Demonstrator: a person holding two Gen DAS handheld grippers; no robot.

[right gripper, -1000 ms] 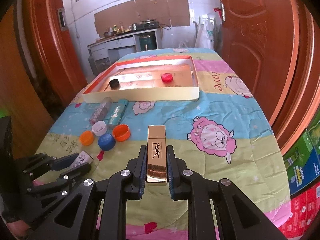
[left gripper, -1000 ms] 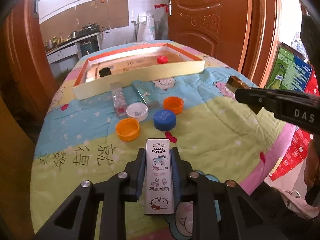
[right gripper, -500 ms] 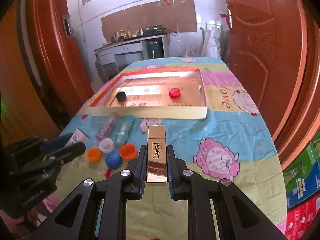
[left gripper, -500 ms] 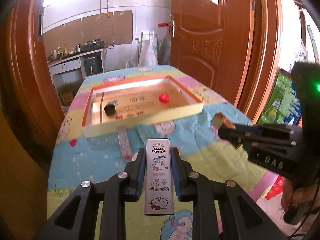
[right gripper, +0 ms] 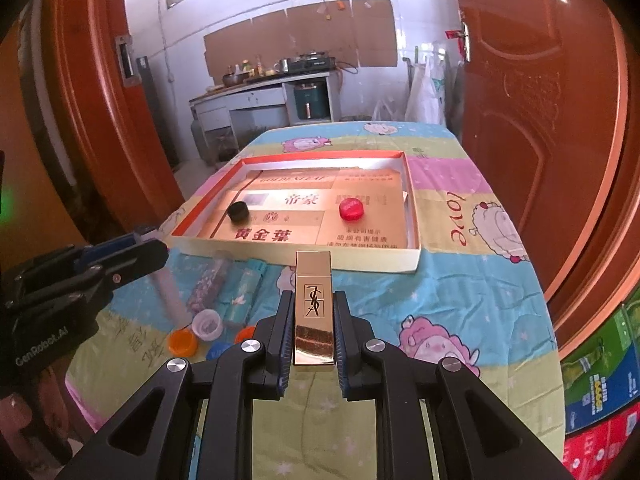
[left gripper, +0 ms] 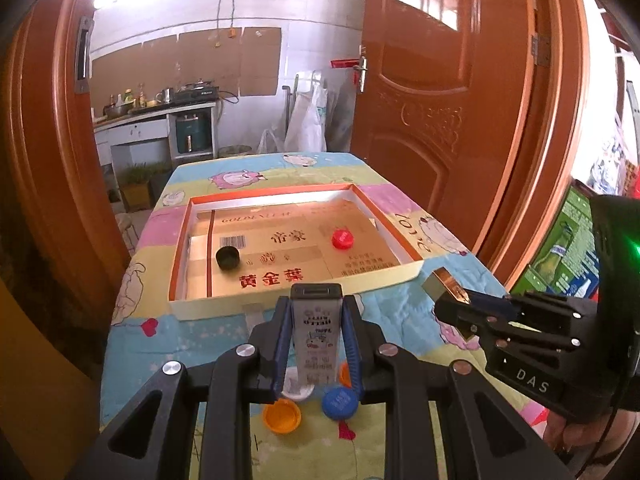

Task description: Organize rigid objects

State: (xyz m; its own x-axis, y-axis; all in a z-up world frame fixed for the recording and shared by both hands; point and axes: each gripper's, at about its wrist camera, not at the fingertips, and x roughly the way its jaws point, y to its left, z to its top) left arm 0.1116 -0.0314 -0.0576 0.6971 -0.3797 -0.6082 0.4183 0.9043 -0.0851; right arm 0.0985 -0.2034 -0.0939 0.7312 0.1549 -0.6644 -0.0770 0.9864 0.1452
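Note:
My left gripper [left gripper: 316, 320] is shut on a slim white cartoon-printed case [left gripper: 316, 336], held above the quilt-covered table. My right gripper [right gripper: 314, 320] is shut on a gold lipstick case [right gripper: 314, 304]; from the left wrist view that gripper [left gripper: 456, 300] hangs to the right, gold case [left gripper: 444, 284] sticking out. A shallow cream box with an orange rim [left gripper: 296, 298] [right gripper: 372, 262] lies ahead of both, holding a black cap [left gripper: 228, 258] [right gripper: 238, 212] and a red cap [left gripper: 343, 239] [right gripper: 352, 209].
Loose on the quilt lie orange caps [left gripper: 281, 416] [right gripper: 183, 341], a blue cap [left gripper: 340, 402], a white cap [right gripper: 207, 323], a glitter tube [right gripper: 208, 284] and a teal tube [right gripper: 242, 296]. Wooden doors flank the table; printed cartons [right gripper: 600, 392] stand at the right.
Both grippers have risen and moved toward the box, which now fills more of each view. The loose caps have slid down under the left gripper's fingers. Both grips are unchanged.

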